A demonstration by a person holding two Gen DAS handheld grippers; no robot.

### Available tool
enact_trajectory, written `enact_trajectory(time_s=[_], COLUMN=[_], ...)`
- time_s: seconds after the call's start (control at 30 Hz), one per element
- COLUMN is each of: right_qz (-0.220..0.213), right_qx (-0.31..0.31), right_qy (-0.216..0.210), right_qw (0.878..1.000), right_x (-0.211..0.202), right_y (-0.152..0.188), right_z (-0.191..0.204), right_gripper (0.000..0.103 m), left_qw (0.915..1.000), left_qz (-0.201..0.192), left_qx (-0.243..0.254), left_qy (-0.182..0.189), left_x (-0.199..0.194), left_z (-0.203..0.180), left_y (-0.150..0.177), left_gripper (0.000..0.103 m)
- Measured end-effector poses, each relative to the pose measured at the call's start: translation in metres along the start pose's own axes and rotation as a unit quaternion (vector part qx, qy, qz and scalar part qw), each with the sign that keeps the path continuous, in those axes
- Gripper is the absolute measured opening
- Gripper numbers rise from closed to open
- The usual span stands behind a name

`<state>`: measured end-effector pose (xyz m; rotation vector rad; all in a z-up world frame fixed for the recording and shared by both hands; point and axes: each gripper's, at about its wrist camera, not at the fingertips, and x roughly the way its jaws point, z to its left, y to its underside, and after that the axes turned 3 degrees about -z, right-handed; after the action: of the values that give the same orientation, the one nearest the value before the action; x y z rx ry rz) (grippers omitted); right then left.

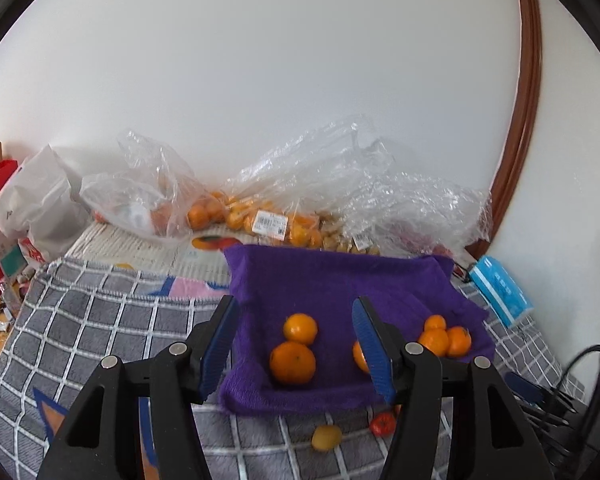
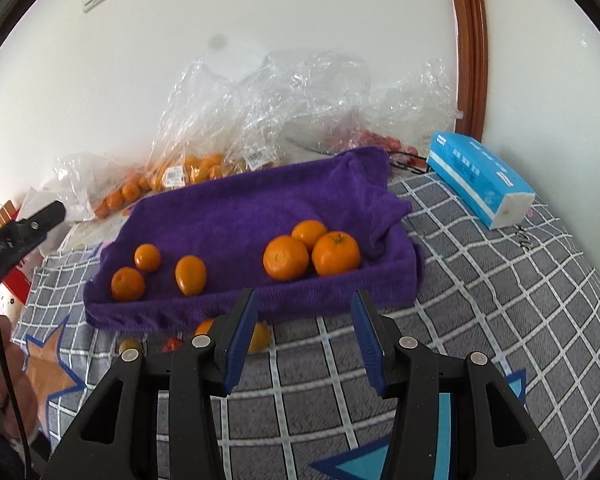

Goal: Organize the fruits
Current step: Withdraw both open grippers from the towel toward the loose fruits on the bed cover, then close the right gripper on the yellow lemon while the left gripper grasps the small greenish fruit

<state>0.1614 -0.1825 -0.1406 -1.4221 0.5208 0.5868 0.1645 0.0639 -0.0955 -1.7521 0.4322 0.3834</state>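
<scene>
Six oranges lie on the purple towel [image 2: 236,216], which is draped over a tray-like shape on the grey checked blanket [image 2: 480,280]. In the right wrist view three of them cluster at the towel's right end: a large orange [image 2: 286,258], a second large orange [image 2: 336,254] touching it, and a smaller one [image 2: 309,233] just behind the pair. At the left end sit two small oranges [image 2: 128,284] [image 2: 147,257], with an oval orange [image 2: 191,275] to their right (apart from both groups).

On the blanket just in front of the towel's near edge lie more fruits: a yellow fruit [image 1: 326,437] and a small red fruit [image 1: 383,424], seen in the left wrist view.

The left gripper [image 1: 296,338] hovers over the towel's left end with its jaws apart and nothing between the blue pads; the oranges seen in the gap lie on the towel below. The right gripper [image 2: 304,330] hangs over the blanket near the towel's front edge, jaws parted and empty.

Far behind the towel, clear plastic bags [image 2: 268,120] holding more oranges rest against the wall. A blue tissue pack [image 2: 480,180] lies to the far right.
</scene>
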Motion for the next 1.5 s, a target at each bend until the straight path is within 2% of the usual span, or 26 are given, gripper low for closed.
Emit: enact_trajectory(time_s=[0.23,0.4,0.47,0.53,0.67,0.83,0.93,1.07,1.43,1.5], right_qz=[0.035,0.040,0.041,0.042,0.040,0.034,0.031,0.048,0.065,0.066], right_qx=[0.005,-0.007,-0.005,-0.007,-0.028,-0.054,-0.059,-0.050,-0.071,-0.074], right_qy=[-0.013,-0.009,-0.014,-0.015,-0.011,0.003,0.033,0.009,0.011,0.008], right_qw=[0.999,0.999,0.999,0.999,0.999,0.998,0.997,0.998,0.995,0.995], right_x=[0.020,0.021,0.020,0.021,0.022,0.028,0.033,0.040,0.062,0.065], right_y=[0.018,0.026,0.028,0.027,0.029,0.028,0.025,0.022,0.021,0.020], right_z=[0.013,0.024,0.026,0.029,0.038,0.045,0.039,0.032,0.043,0.045], right_gripper=[0.048,0.048,0.048,0.048,0.048,0.048,0.041,0.038,0.038,0.034], left_qw=[0.9960,0.9912,0.9903,0.9873,0.9842,0.9860,0.9860,0.9862,0.9870,0.9869], left_qz=[0.085,0.123,0.121,0.123,0.136,0.128,0.128,0.130,0.130,0.131], left_qx=[0.013,-0.019,-0.022,-0.014,-0.018,-0.046,-0.050,-0.044,-0.046,-0.043], left_qy=[-0.023,-0.044,-0.064,-0.100,-0.113,-0.097,-0.095,-0.093,-0.082,-0.083], left_x=[-0.002,0.009,0.013,0.016,0.021,0.017,0.017,0.019,0.020,0.021], left_z=[0.028,0.058,0.064,0.065,0.069,0.077,0.077,0.074,0.075,0.074], left_y=[0.036,0.065,0.072,0.077,0.082,0.082,0.082,0.082,0.080,0.080], left_gripper=[0.061,0.061,0.061,0.061,0.061,0.061,0.061,0.062,0.067,0.068])
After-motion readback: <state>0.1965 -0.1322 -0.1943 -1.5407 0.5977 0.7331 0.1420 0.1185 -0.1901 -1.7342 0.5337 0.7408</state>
